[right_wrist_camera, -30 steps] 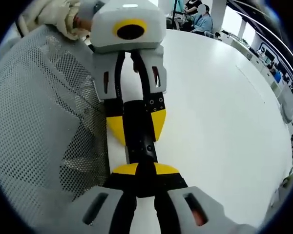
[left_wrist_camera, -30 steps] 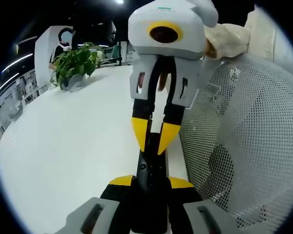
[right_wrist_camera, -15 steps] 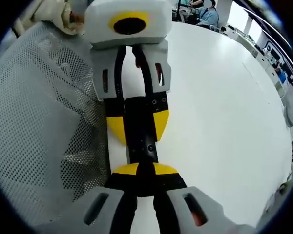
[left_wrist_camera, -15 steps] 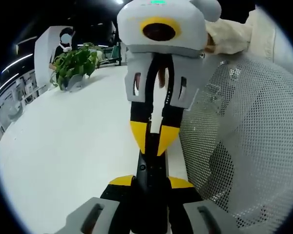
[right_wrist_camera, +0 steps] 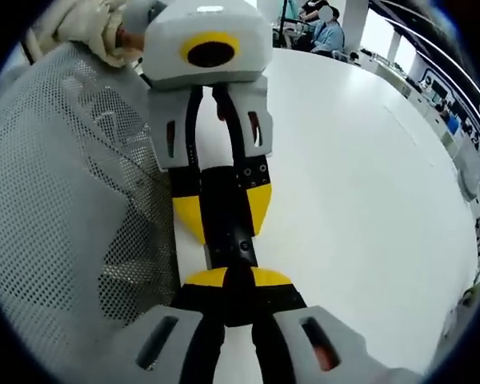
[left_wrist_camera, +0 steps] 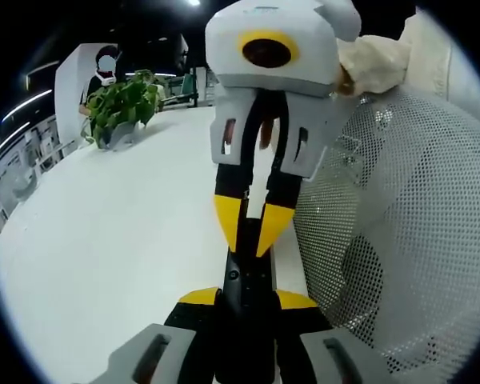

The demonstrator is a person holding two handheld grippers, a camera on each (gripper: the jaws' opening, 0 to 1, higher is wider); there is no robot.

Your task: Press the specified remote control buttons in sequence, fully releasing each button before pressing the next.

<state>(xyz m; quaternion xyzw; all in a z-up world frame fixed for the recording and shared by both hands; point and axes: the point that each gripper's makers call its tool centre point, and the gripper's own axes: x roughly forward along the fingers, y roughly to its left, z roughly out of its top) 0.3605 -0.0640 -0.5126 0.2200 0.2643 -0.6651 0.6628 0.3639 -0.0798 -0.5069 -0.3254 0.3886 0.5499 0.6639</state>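
Observation:
A black remote control lies along the edge of the white table. My left gripper is shut on it, one yellow fingertip on each long side. My right gripper comes down from above, its jaws shut together, and its tips rest on the remote's upper face. In the right gripper view, the right gripper points at a small round button on the remote. The left gripper clamps the remote from the far end. A gloved hand holds that gripper.
A grey mesh chair back stands close along the table's edge beside both grippers, also in the right gripper view. A potted green plant sits far off on the table. A person sits at the far end.
The right gripper's body swayed a little to one side and back. Its tips stay on the remote, and the left gripper's hold is unchanged.

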